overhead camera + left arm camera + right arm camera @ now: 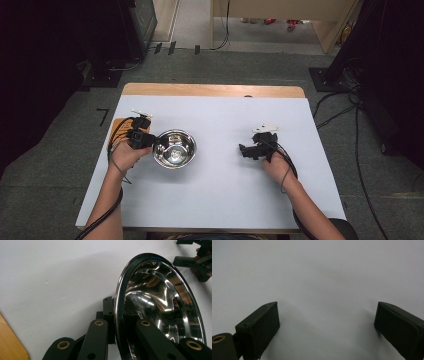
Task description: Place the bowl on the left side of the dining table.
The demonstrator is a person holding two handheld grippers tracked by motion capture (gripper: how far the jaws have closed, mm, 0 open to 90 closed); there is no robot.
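bench (220, 200): white sheet over a wooden top, wood showing along the far edge and at the left by the person's left hand.

bowl (174, 148): shiny steel, upright on the sheet, left of centre and toward the near side. in the left gripper view the bowl (160, 302) rim runs between the two black jaws, one jaw outside the wall, one inside.

left tongs (151, 141): at the bowl's left rim, clamped on the rim; jaws pressed against the metal from both sides. left hand (125, 154) grips the body, cable trailing back along the forearm.

right tongs (243, 149): on the right half of the sheet, well apart from the bowl, pointing left toward it. in the right gripper view the right tongs (327, 322) stand wide apart over bare white sheet, nothing between them. right hand (276, 162) holds the body low over the sheet.
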